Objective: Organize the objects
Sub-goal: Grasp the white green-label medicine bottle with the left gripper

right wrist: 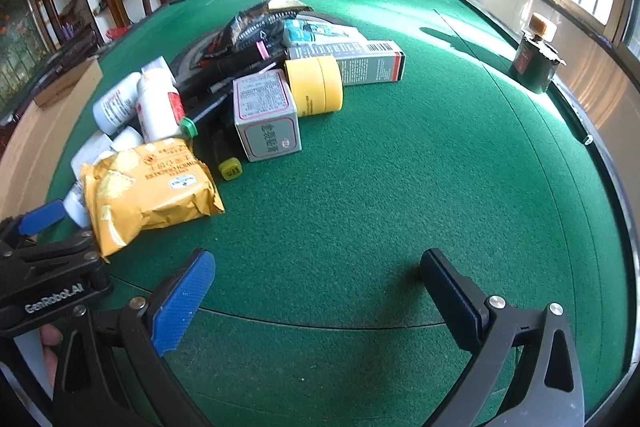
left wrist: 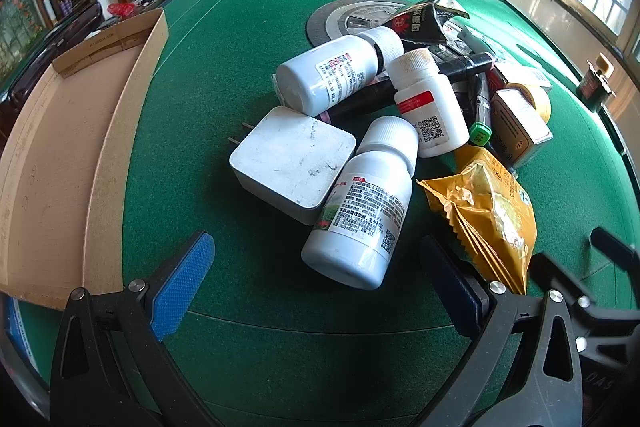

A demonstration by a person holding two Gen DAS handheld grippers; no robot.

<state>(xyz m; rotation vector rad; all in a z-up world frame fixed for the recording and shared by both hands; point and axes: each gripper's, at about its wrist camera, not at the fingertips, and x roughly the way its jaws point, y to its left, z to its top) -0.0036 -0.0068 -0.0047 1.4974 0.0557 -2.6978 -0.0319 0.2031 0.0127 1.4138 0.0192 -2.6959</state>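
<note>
A pile of objects lies on the green felt table (left wrist: 240,67). In the left wrist view: three white pill bottles, the nearest (left wrist: 360,215), a white plug adapter (left wrist: 292,163), a yellow snack packet (left wrist: 488,215), a black packet (left wrist: 424,19) and dark pens. My left gripper (left wrist: 316,279) is open, just short of the nearest bottle, empty. In the right wrist view the yellow packet (right wrist: 148,187), a grey carton (right wrist: 266,115), a yellow tape roll (right wrist: 316,85) and a long box (right wrist: 360,61) show. My right gripper (right wrist: 316,287) is open and empty over bare felt, right of the pile.
An open cardboard box (left wrist: 52,155) stands at the table's left edge. A dark green ink bottle (right wrist: 536,59) stands near the far right edge. A round plate (left wrist: 344,19) is set in the table's centre. Wooden chairs stand behind the table.
</note>
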